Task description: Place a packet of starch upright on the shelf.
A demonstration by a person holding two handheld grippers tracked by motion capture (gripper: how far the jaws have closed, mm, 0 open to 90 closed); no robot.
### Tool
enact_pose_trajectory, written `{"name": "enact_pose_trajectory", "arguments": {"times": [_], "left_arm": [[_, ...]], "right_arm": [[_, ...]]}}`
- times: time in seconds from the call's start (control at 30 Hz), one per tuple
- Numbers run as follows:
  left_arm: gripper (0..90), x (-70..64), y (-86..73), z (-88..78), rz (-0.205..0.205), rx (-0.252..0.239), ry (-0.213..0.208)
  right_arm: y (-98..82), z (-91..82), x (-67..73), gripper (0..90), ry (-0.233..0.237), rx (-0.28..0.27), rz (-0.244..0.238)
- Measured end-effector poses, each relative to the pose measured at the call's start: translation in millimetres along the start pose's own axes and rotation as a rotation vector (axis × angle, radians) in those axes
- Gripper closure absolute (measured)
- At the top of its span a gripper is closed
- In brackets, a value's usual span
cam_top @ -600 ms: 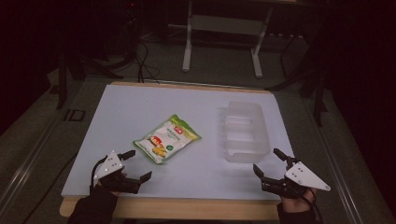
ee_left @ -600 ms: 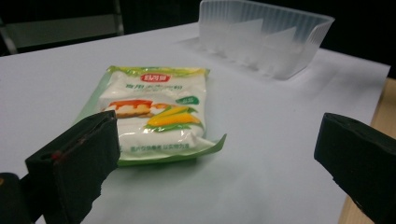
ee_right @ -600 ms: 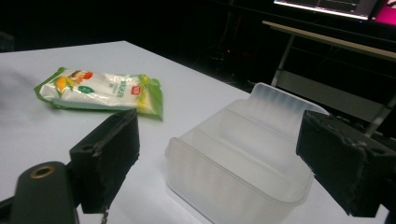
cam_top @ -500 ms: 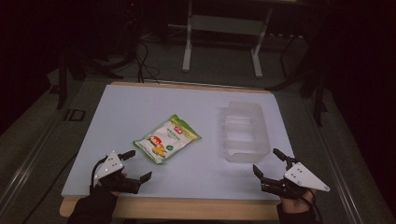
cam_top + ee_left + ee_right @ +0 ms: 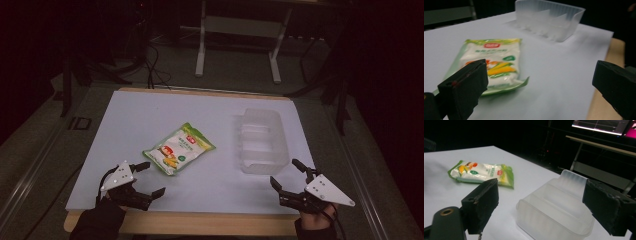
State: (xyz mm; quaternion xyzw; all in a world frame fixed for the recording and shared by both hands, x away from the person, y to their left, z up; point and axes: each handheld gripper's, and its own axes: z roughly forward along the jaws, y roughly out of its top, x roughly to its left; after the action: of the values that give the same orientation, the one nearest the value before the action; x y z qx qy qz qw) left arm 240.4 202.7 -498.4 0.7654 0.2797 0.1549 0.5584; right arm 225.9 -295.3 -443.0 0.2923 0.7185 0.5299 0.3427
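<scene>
The print on the snack packet (image 5: 179, 149) at the high view's centre is too small to be read. In the left gripper view, its lower left corner is hidden behind a black jaw.

surface: worktop (image 5: 150, 125), pale sheet over wooden board, wood edge bare along near side | lying flat near centre: green-and-white snack bag (image 5: 179, 148), corn picture, label too small to read | right of bag, well apart: clear plastic tray (image 5: 261, 141), upright, ribbed inside, seemingly holding nothing
</scene>
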Motion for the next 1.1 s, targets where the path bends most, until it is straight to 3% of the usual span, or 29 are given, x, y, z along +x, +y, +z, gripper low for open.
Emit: {"name": "enact_pose_trajectory", "arguments": {"times": [0.1, 0.27, 0.37, 0.4, 0.5, 0.77, 1.1], "left_arm": [[0.7, -2.0, 8.5, 0.3, -0.001, -0.004, -0.011], [0.7, 3.0, 23.1, 1.0, -0.067, -0.037, -0.046], [0.7, 3.6, 25.8, 1.3, -0.067, -0.034, -0.045], [0.7, 3.7, 31.7, 2.0, -0.035, -0.026, -0.056], [0.7, 5.0, 39.3, 4.1, -0.016, 0.004, -0.056], [0.7, 22.9, 56.7, 7.1, -0.016, 0.029, -0.023], [0.7, 43.3, 75.6, 18.7, -0.004, 0.057, 0.008]], "right_arm": [[0.3, 0.7, 0.0, 13.4, 0.003, 0.007, 0.011], [3.3, -1.2, 3.3, 13.3, 0.001, -0.003, 0.026], [4.0, -1.4, 4.6, 13.3, -0.001, -0.001, 0.022], [4.7, -1.4, 5.5, 13.4, 0.000, 0.006, 0.017], [6.4, 0.3, 6.8, 13.5, 0.008, 0.012, 0.009], [10.9, -3.8, 3.3, 13.0, -0.002, -0.017, 0.029], [14.0, -0.1, 5.8, 11.3, 0.078, -0.010, 0.021]]}}
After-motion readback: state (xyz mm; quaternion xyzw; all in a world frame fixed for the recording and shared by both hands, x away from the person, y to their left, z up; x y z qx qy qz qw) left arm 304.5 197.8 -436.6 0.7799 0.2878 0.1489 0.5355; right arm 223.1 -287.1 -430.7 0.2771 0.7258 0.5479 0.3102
